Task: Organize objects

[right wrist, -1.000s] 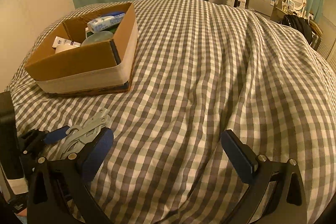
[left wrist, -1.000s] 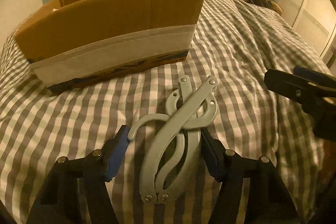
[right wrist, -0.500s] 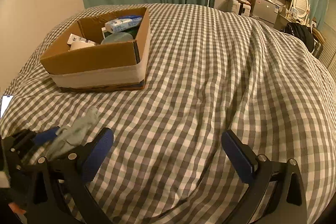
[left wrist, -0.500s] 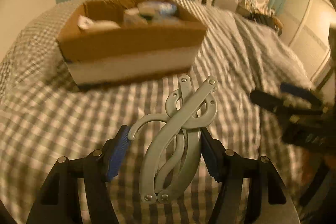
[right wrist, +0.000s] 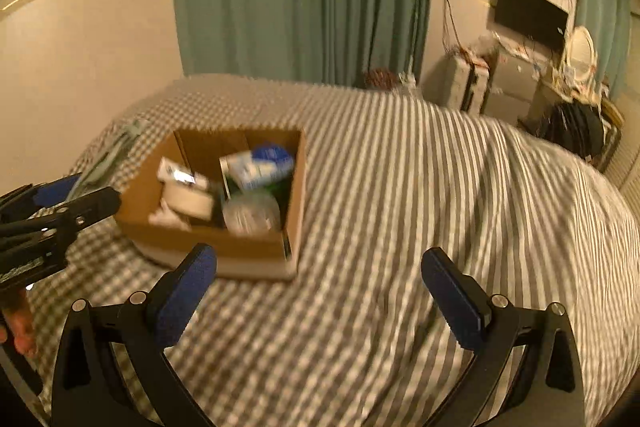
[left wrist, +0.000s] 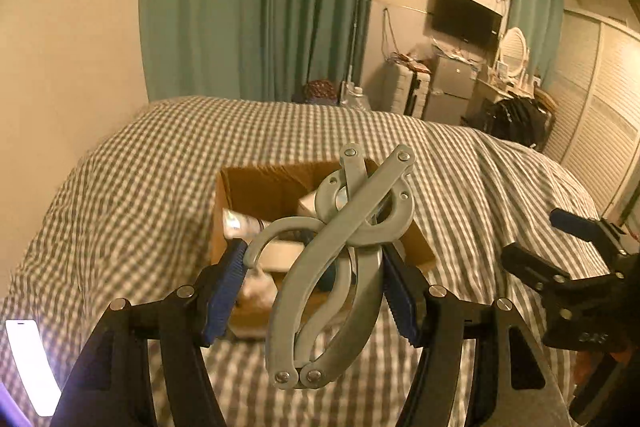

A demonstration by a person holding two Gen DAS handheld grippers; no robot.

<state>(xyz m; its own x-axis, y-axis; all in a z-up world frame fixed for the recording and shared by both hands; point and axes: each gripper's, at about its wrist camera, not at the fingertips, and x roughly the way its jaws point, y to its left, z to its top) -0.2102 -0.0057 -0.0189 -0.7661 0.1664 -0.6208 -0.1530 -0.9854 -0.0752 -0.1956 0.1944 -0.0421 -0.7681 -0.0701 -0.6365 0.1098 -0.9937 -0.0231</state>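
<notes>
No legible text: print on the packages (right wrist: 256, 167) in the cardboard box (right wrist: 256, 251) too blurred.

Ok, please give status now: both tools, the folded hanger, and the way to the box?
Left tool shut on grey folding hanger. Right tool open, empty. Cardboard box ahead, part full, path clear.

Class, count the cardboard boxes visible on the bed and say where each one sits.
1. The cardboard box sits open on the checked bedcover, towards its left side, beyond both grippers. Nothing suggests another is hidden.

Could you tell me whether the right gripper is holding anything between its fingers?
No, the right gripper stands open with only the checked bedcover showing between its blue pads.
</notes>
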